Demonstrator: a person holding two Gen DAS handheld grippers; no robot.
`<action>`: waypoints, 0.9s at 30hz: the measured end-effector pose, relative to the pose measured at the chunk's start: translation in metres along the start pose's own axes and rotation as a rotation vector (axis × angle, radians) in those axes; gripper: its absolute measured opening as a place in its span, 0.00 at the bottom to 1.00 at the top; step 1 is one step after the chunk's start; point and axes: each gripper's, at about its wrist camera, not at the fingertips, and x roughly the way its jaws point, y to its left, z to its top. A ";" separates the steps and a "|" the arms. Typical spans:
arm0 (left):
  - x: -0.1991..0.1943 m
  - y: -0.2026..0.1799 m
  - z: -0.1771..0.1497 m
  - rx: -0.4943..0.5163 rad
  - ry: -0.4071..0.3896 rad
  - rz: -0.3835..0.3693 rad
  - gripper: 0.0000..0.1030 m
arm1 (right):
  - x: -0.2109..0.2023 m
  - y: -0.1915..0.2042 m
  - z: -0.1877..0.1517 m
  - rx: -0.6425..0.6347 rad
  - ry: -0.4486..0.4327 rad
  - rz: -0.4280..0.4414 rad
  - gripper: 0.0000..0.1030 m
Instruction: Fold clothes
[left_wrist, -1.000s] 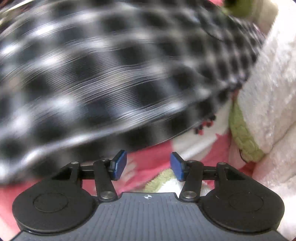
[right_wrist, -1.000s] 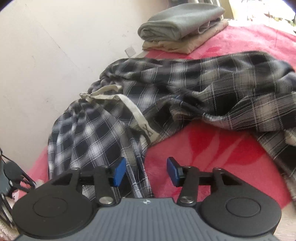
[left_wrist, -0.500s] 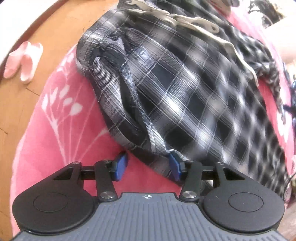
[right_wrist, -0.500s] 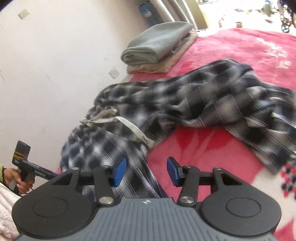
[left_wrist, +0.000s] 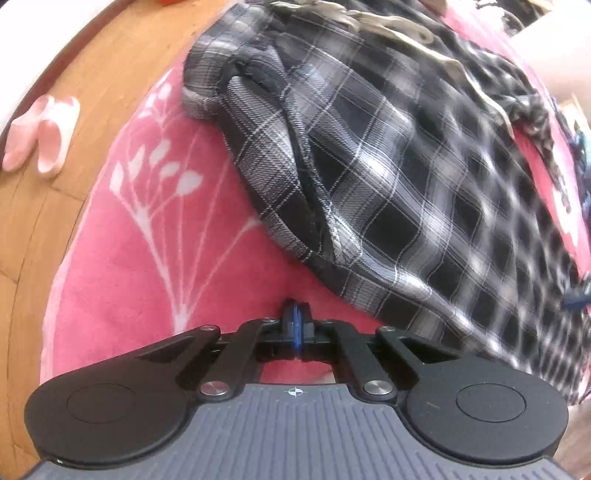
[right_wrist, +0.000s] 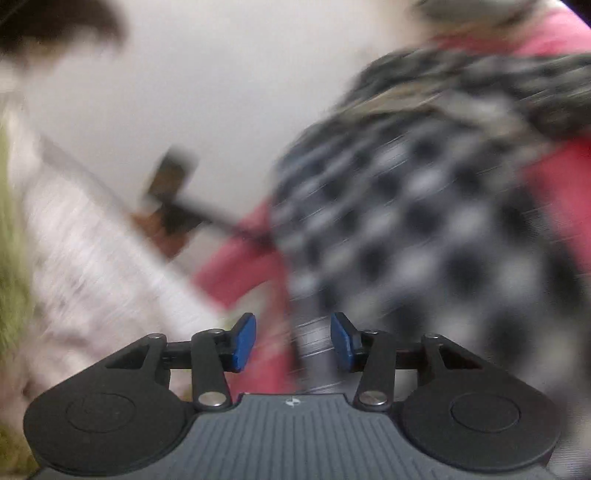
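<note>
Black-and-white plaid trousers (left_wrist: 388, 184) with a beige drawstring (left_wrist: 388, 26) lie crumpled on a pink blanket (left_wrist: 129, 258). My left gripper (left_wrist: 295, 325) points steeply down at the blanket just left of the trousers' near hem. Its blue pads are pressed together and nothing shows between them. The right wrist view is smeared by motion. There my right gripper (right_wrist: 293, 341) hangs over the blurred edge of the plaid trousers (right_wrist: 424, 221). Its jaws are closing, the pads are still apart, and a strip of cloth lies below the gap.
Pink slippers (left_wrist: 40, 133) sit on the wooden floor (left_wrist: 110, 74) beyond the blanket's edge. In the right wrist view a fluffy white sleeve (right_wrist: 92, 258) fills the left, a blurred hand holds a dark handle (right_wrist: 173, 195), and a white wall (right_wrist: 221, 74) rises behind.
The left jaws have shut and the hem that lay between them now lies just to their right. The right view has swung left and low over the trousers, and its jaws have narrowed a little.
</note>
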 end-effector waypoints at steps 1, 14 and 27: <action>-0.002 0.000 0.000 0.000 0.003 -0.013 0.00 | 0.015 0.006 -0.003 -0.014 0.033 0.041 0.43; -0.006 -0.056 0.000 0.318 -0.018 -0.006 0.19 | 0.089 0.035 -0.039 -0.295 0.159 -0.241 0.02; -0.003 -0.034 0.009 0.228 -0.020 0.020 0.19 | 0.090 0.037 -0.030 -0.271 0.210 -0.103 0.02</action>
